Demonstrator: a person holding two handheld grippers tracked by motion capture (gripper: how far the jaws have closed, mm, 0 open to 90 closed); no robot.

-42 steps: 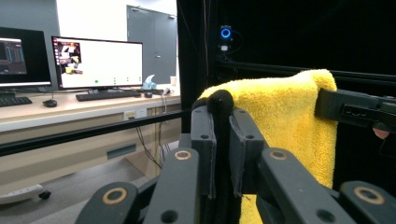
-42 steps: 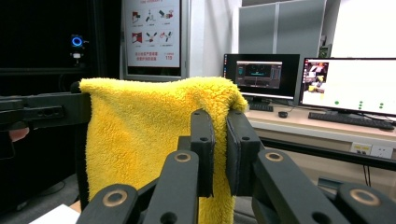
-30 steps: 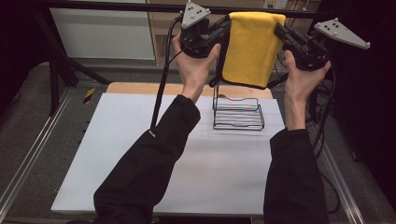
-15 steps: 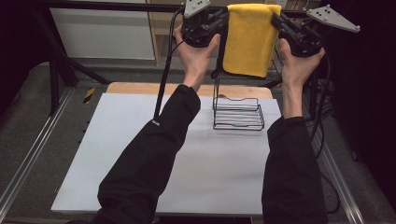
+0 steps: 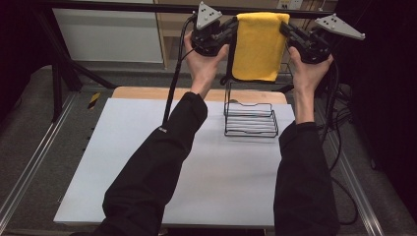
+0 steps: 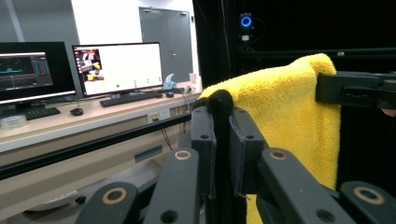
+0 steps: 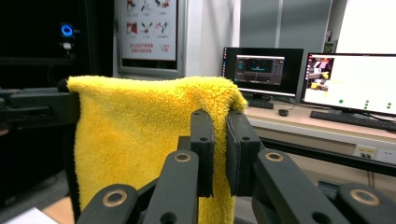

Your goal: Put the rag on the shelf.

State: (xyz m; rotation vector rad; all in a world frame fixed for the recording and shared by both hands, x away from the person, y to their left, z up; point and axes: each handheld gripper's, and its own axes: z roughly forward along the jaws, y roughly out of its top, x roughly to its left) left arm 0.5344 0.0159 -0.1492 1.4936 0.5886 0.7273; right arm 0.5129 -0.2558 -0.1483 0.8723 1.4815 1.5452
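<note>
Left tool (image 5: 231, 30) / right tool (image 5: 286, 30): clamped on towel (image 5: 256, 46) corners | fluffy yellow, hanging folded

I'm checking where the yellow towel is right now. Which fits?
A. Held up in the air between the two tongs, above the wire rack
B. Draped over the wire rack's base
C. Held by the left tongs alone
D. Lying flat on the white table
A: the yellow towel hangs between the left tongs and right tongs, each clamped on an upper corner, above the black wire rack.

No text, label or number is sharp enough to read.
</note>
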